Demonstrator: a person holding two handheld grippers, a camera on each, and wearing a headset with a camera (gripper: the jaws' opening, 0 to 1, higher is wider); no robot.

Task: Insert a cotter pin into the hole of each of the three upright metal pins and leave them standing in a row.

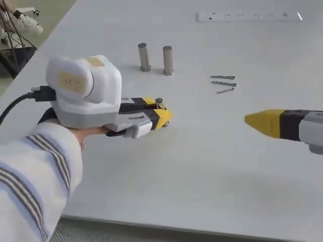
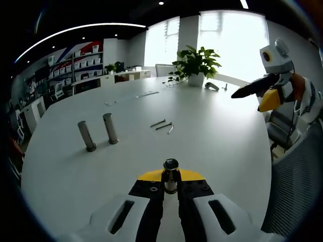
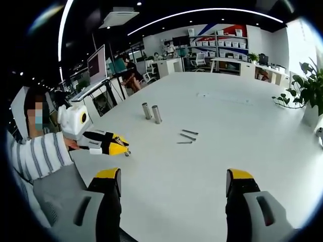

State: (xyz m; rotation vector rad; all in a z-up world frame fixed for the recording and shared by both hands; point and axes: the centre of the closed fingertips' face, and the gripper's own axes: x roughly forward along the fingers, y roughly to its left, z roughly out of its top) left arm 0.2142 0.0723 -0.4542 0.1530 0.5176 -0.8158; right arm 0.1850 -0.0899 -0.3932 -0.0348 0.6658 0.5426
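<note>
In the head view, the left gripper (image 1: pixel 162 112) is holding one metal pin (image 1: pixel 159 102) low over the surface (image 1: pixel 202 166), while two other upright pins (image 1: pixel 145 57) are standing farther back and three cotter pins (image 1: pixel 223 83) are lying loose to their right. In the left gripper view, its fingers (image 2: pixel 149 189) are clamping that pin, and no pin is visibly carrying a cotter. In the right gripper view, the right gripper (image 3: pixel 174 177) is hanging with fingers spread wide and empty, so all three insertions appear to be waiting.
</note>
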